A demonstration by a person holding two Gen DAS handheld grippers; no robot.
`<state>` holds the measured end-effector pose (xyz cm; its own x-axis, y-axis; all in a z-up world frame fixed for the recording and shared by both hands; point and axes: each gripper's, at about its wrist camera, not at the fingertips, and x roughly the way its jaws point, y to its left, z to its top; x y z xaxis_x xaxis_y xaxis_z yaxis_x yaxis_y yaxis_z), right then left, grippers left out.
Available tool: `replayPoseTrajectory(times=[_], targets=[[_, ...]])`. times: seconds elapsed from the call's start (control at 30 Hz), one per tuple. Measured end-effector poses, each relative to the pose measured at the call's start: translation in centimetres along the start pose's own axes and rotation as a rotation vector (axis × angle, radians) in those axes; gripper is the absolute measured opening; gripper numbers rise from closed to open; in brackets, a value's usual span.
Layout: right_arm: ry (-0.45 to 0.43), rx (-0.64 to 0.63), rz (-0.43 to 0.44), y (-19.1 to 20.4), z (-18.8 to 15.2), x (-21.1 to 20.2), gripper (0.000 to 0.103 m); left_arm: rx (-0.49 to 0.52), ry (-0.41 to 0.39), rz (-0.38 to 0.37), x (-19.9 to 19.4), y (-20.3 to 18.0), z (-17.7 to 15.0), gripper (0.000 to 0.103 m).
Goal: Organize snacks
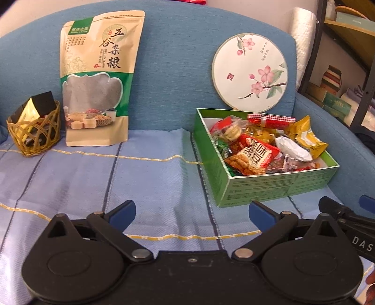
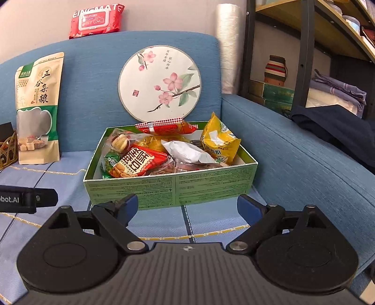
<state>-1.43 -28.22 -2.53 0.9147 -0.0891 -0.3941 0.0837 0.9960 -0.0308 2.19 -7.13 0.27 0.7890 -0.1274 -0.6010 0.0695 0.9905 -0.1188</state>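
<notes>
Left wrist view: your left gripper point(image 1: 192, 212) hung low over the striped light-blue cloth point(image 1: 93, 183) on the blue fabric sofa point(image 1: 175, 58), blue-padded fingers point(image 1: 123, 210) spread wide, nothing between them. The open green cardboard box point(image 1: 276, 187) sat to the right, just beyond the right fingertip, heaped with wrapped snacks: a red-and-white printed packet point(image 1: 254, 154) near the front, a silver foil pouch point(image 1: 293, 147) beside it, a yellow packet point(image 1: 309, 138) at the far right. A round white fan painted with pink blossoms point(image 1: 249, 72) leaned on the backrest behind the box. Far left stood a tall beige-and-green grain pouch point(image 1: 98, 82), and a small woven wicker basket point(image 1: 32, 133) holding dark and yellow sachets just left of it. Your right gripper's tip point(image 1: 342, 211) showed at the right edge.

Right wrist view: your right gripper point(image 2: 187, 207) was also spread apart and empty, fingers just short of the box's near wall point(image 2: 175, 190). A red wet-wipe pack point(image 2: 96, 21) lay on top of the backrest. A metal shelf rack point(image 2: 304, 58) stood at the far right.
</notes>
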Motion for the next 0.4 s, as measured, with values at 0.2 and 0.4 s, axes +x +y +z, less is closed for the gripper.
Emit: replayPoseTrajectory(times=[0.2,0.4], targets=[[0.003,-0.014,0.004,0.37,-0.02,0.01,0.103,0.013,0.004,0.034,0.18,0.37,-0.08,0.103],[0.002,-0.005,0.005,0.48,-0.02,0.05,0.103,0.011,0.004,0.027,-0.03,0.66,-0.25,0.103]])
